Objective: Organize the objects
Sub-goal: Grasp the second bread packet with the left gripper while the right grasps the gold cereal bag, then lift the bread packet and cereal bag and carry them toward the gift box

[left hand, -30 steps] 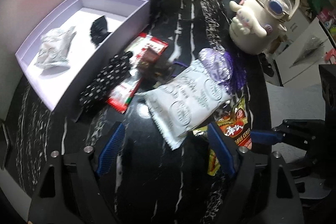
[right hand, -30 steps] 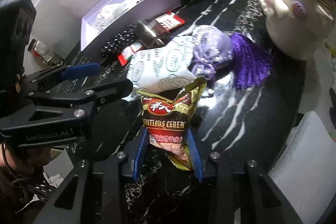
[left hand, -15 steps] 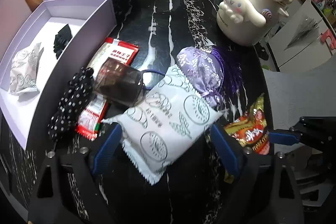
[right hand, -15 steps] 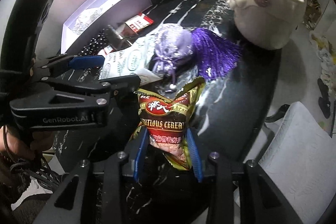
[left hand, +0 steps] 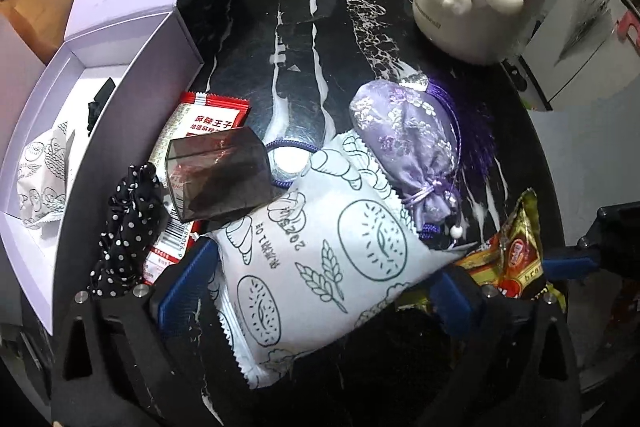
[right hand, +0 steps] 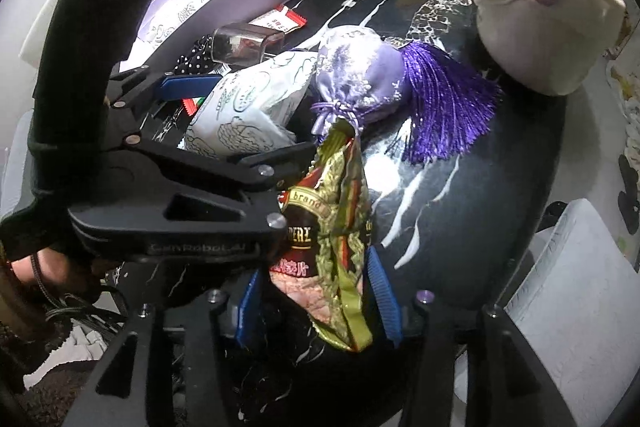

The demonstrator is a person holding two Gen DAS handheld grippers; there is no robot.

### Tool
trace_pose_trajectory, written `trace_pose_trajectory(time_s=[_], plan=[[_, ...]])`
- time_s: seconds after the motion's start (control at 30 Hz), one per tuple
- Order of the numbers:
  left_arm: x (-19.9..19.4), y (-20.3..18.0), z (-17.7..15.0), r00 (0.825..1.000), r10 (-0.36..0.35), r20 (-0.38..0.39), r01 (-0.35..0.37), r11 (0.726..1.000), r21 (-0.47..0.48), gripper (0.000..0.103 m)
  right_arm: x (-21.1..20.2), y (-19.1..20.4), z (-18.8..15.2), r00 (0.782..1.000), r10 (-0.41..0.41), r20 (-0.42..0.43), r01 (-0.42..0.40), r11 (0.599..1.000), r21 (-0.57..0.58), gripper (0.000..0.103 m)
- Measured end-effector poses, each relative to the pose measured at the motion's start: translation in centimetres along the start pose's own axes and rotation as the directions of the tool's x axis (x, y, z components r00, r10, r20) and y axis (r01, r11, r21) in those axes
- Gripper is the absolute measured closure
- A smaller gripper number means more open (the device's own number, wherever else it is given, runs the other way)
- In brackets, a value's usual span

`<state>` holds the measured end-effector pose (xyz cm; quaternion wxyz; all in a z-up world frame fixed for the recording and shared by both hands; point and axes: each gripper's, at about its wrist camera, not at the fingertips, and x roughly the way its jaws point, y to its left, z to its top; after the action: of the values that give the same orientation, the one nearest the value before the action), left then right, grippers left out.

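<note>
I see a white snack pouch (left hand: 320,259) printed with bread and wheat drawings lying flat on the black marble table (left hand: 304,39), its far right corner under a lilac brocade sachet (left hand: 404,143). Right of it, a crumpled red-and-gold cereal packet (right hand: 332,227) stands tilted, near the table's edge

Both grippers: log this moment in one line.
left gripper: opening, astride white pouch | right gripper: opening, cereal packet between pads

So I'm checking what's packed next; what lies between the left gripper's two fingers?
In the left wrist view, the white printed snack pouch lies between the left gripper fingers, which are opening and not pressing it.
</note>
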<state>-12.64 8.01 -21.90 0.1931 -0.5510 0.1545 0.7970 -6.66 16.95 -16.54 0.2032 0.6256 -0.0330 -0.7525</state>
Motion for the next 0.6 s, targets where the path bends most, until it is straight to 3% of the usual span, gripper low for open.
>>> trace_pose_trajectory(time_s=[0.17,0.27,0.5,0.6], plan=[[0.2,-0.1,0.0,0.999,0.025,0.04,-0.025,1.0,-0.014,0.006,0.3,-0.6,0.2,1.0,0.023,-0.013,-0.023,1.0,-0.001,0.051],[0.2,0.0,-0.2,0.997,0.055,0.049,-0.054,0.998,-0.024,0.014,0.3,-1.0,0.2,0.999,0.05,-0.02,-0.05,0.999,0.015,0.054],[-0.1,0.1,-1.0,0.997,0.073,0.004,-0.072,0.995,-0.069,0.023,-0.1,-1.0,-0.5,0.999,0.051,-0.012,-0.051,0.998,-0.023,0.059],[-1.3,0.4,-2.9,0.997,0.083,-0.004,-0.083,0.99,-0.119,0.027,-0.4,-1.2,-1.2,0.999,0.05,-0.014,-0.051,0.998,-0.044,0.059]])
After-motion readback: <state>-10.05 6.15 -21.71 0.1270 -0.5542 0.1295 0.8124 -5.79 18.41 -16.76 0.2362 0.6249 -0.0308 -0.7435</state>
